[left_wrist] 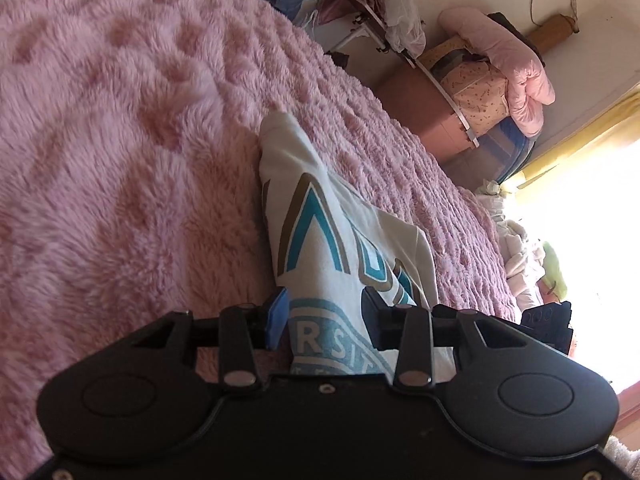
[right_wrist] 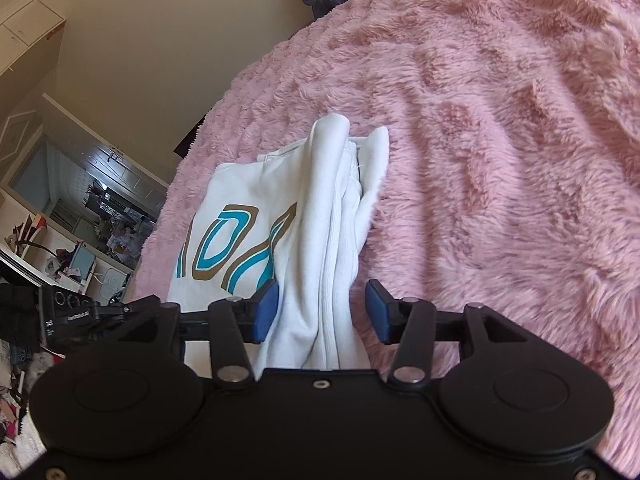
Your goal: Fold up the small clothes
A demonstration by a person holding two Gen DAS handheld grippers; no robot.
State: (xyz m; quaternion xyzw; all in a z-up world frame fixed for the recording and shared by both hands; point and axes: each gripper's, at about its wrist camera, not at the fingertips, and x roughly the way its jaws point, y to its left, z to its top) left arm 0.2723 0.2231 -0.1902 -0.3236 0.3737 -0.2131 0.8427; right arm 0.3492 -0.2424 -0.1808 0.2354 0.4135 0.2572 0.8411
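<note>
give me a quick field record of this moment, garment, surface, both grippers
garment: white sweatshirt with teal and brown print, partly folded, a bunched fold running along one side
surface: pink fluffy blanket, garment lying on it
left gripper: jaws apart, printed cloth between the pads, no clear pinch
right gripper: jaws apart around the bunched white fold, gap visible on one side
background: pile of bedding by the wall, bright window beyond
fold status: not finished

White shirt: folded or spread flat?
Partly folded. The white shirt lies on the pink blanket, one side bunched over the printed front in a thick ridge, not neat yet.
</note>
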